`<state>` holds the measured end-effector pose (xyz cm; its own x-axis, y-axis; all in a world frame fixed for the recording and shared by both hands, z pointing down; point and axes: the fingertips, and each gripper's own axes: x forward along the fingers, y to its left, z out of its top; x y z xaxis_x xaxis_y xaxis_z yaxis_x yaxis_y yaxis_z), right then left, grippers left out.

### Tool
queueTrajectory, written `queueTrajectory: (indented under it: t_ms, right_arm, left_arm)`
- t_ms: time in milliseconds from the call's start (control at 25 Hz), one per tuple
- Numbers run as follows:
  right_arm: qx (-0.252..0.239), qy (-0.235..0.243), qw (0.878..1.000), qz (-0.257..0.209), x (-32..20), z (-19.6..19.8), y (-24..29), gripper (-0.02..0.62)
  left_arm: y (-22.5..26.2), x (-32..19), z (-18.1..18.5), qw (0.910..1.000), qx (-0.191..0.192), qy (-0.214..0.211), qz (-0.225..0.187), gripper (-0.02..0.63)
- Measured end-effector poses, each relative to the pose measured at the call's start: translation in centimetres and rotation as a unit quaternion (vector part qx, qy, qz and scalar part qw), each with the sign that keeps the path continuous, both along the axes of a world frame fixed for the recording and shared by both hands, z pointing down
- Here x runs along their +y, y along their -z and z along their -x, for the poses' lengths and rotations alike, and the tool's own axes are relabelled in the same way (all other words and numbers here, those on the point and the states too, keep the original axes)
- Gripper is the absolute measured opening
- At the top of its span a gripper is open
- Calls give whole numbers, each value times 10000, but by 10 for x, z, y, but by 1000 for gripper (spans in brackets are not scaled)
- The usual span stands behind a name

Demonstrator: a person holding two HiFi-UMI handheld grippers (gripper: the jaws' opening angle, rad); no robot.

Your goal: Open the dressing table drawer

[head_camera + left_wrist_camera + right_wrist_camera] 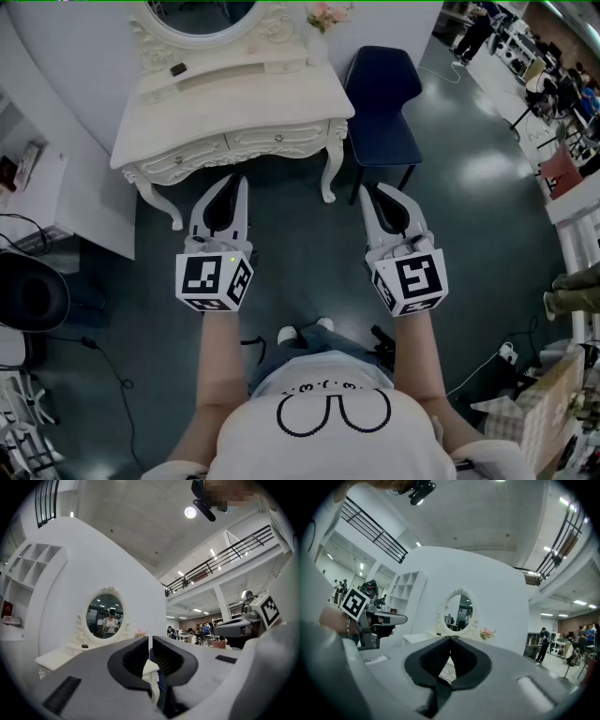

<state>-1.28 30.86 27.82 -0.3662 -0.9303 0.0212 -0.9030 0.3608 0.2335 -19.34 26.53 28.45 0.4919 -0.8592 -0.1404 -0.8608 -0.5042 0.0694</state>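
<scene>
1. Your left gripper [240, 184] sits centre-left in the head view. Its jaws are nearly together, with only a thin slit between them and nothing in it. Your right gripper [368, 193], centre-right, has its tips touching and is also empty.
2. Both point toward the dressing table [234, 94] at upper left but are well apart from it, which looks like a ready stance before any reach.
3. The drawer [279, 139] is closed along the table's front edge, just above your left gripper. Its handle is too small to make out.
4. A blue chair [382, 103] stands just right of the table, beyond its curved leg [330, 173]. Neither blocks the drawer front. You will likely need wider jaws to take the handle.
</scene>
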Motion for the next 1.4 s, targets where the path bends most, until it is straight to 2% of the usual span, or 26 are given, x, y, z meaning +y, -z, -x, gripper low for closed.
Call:
queueTrajectory:
  t_ms: [360,480,720,1040,1400]
  right_arm:
    - [-5,146,9999,-63,-6,-45,2,0]
    - [-298,115,9995,-43,-12,-63,-4,0]
    - [-236,131,9996,-67,-44,-83,-9,1]
    - [-283,13,9996,22,-141,-110,-21,2]
    - [-279,-37,9994,219,-301,-114,-24,2]
  left_arm:
    - [6,-2,-42,9997,-132,169,-91,25]
    - [1,-6,-59,9996,-236,133,-111,25]
    - [-12,-44,-81,9997,-219,111,-30,25]
    - [-22,-150,-106,9999,-72,-13,70,25]
    - [-17,-315,-113,9998,83,-97,174,25]
